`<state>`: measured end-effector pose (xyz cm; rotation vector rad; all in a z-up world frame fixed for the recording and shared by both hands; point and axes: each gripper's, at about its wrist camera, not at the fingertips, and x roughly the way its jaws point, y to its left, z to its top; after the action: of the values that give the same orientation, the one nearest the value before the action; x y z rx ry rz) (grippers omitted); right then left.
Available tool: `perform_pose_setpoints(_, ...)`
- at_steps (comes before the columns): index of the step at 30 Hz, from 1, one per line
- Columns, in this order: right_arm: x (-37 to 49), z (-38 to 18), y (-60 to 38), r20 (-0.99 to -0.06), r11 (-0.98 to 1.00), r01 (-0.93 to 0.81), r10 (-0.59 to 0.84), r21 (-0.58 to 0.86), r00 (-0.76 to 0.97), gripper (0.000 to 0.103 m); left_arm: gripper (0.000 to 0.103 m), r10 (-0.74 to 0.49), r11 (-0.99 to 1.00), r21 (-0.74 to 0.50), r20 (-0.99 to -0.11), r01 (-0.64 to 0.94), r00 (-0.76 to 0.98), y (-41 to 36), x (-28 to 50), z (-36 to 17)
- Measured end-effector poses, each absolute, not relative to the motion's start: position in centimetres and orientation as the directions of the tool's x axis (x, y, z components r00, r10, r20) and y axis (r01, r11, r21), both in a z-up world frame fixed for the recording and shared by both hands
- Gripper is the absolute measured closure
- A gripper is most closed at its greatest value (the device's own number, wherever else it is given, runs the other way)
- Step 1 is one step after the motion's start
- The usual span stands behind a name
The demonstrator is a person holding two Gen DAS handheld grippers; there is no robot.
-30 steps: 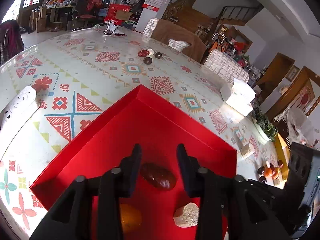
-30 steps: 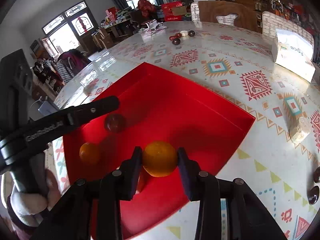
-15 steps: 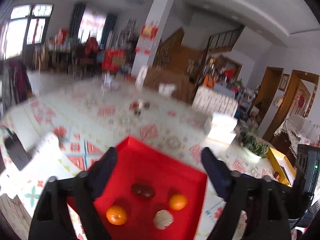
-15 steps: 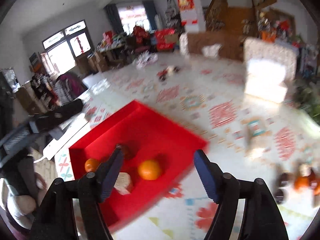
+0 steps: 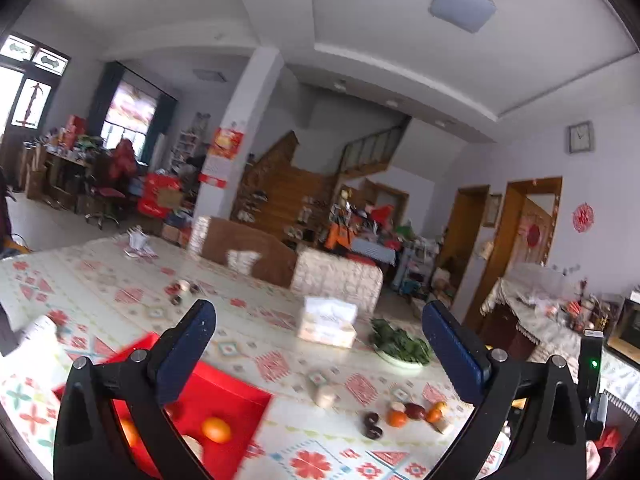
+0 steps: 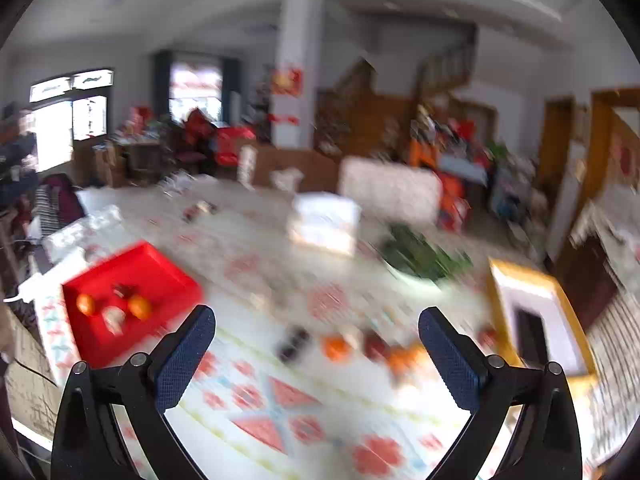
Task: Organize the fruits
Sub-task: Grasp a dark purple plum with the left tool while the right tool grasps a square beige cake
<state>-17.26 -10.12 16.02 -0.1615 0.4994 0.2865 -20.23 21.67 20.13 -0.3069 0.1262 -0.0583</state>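
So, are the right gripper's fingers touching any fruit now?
Apart. The right wrist view shows the right gripper open and empty, with patterned table between its fingers.

Left gripper [image 5: 316, 356] spread wide, jaws have just been opening, nothing between them. Red tray [image 5: 224, 394] near left on the patterned table [image 5: 280, 364], an orange [image 5: 216, 430] inside, more fruit partly hidden behind the left finger. Loose fruit cluster [image 5: 404, 416] near right on the cloth, well apart from the tray. Tissue box [image 5: 327, 322] and plate of greens [image 5: 400, 348] farther back.
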Motion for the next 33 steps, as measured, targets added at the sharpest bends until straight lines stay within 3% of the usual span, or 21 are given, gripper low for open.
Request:
perform_pose_setpoints(6, -13.8, 12.0, -19.2, -0.615, 0.982, -0.157, 0.188, 0.105, 0.766, 0.000, 0.000, -0.208, 0.937, -0.337, -0.321, 0.094, 0.924, 17.7, -14.0, 16.0)
perform_pose_setpoints(9, -11.5, 9.1, -21.8, -0.667, 0.970, -0.115, 0.232, 0.214, 0.708, 0.014, 0.000, -0.271, 0.926, -0.360, -0.431, 0.111, 0.861, 15.8, -10.5, 12.4)
perform_pose_setpoints(11, -10.3, 7.4, -22.3, -0.698, 0.964, -0.101, 0.248, 0.245, 0.671, 0.029, 0.001, -0.315, 0.922, -0.363, -0.506, 0.133, 0.803, 14.0, -8.3, 9.6)
perform_pose_setpoints(14, -8.1, 5.2, -21.9, -0.734, 0.963, -0.089, 0.254, 0.256, 0.630, 0.034, 0.012, -0.351, 0.922, -0.350, -0.575, 0.165, 0.740, 11.9, -6.2, 7.1)
perform_pose_setpoints(24, -4.4, 2.5, -20.1, -0.774, 0.968, -0.133, 0.250, 0.213, 0.582, 0.037, 0.017, -0.337, 0.942, -0.252, -0.707, 0.223, 0.622, 6.5, -1.7, 2.4)
perform_pose_setpoints(27, -4.3, 2.3, -19.5, -0.781, 0.971, -0.145, 0.240, 0.192, 0.576, 0.040, 0.033, -0.339, 0.941, -0.253, -0.725, 0.226, 0.599, 6.0, -0.4, 1.7)
perform_pose_setpoints(29, -4.1, 2.2, -19.4, -0.782, 0.971, -0.149, 0.239, 0.188, 0.575, 0.046, 0.057, -0.341, 0.940, -0.256, -0.744, 0.226, 0.575, 5.7, 0.2, 1.1)
perform_pose_setpoints(33, -3.9, 2.2, -19.3, -0.784, 0.972, -0.146, 0.234, 0.183, 0.575, 0.057, 0.076, -0.307, 0.951, -0.226, -0.754, 0.210, 0.580, 5.6, 0.5, 1.2)
